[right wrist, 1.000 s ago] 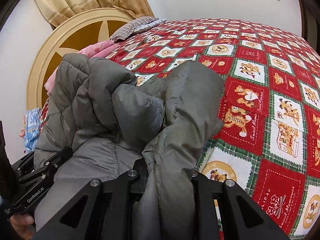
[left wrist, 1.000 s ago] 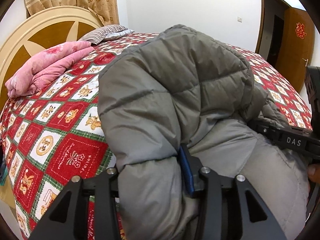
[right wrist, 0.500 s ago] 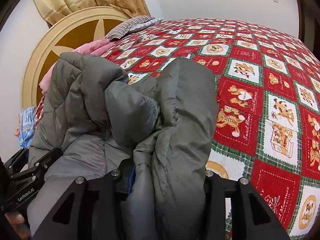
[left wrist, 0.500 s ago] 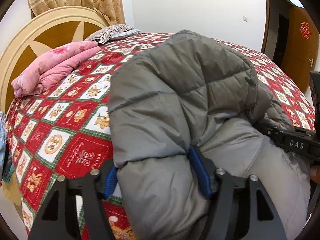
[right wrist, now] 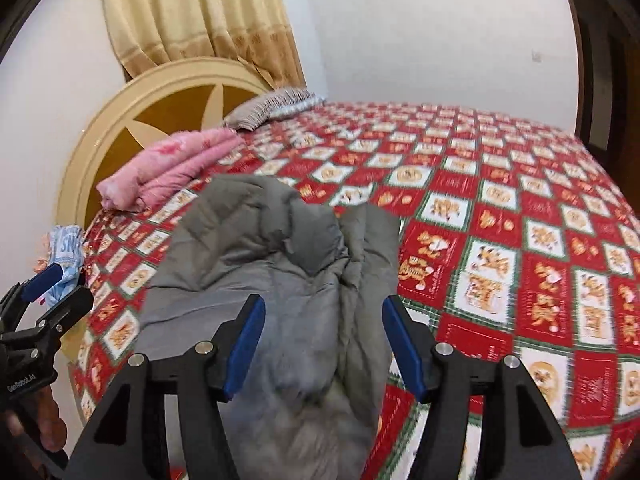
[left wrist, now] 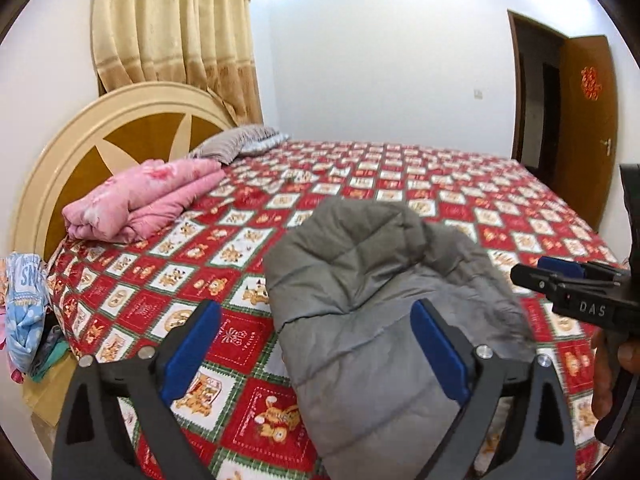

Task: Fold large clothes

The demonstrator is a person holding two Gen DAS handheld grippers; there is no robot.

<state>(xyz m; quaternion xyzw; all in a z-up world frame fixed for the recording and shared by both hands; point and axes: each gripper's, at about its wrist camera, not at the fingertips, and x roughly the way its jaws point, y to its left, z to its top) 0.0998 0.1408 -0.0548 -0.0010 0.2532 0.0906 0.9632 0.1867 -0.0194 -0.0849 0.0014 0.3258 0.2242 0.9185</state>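
Release step of a fold: both the left gripper (left wrist: 316, 348) and right gripper (right wrist: 324, 348) jaws are opening, holding nothing, over the jacket (left wrist: 372, 280) bunched on the bed (left wrist: 460, 188); next probably needs 2 fresh hem grips.

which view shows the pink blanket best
The left wrist view: the pink blanket lies folded by the headboard, sharp and whole. The right wrist view shows it too, but smaller and motion-blurred.

"DAS" on right tool (left wrist: 576, 292) ("GenRobot.AI" on left tool (right wrist: 44, 320))
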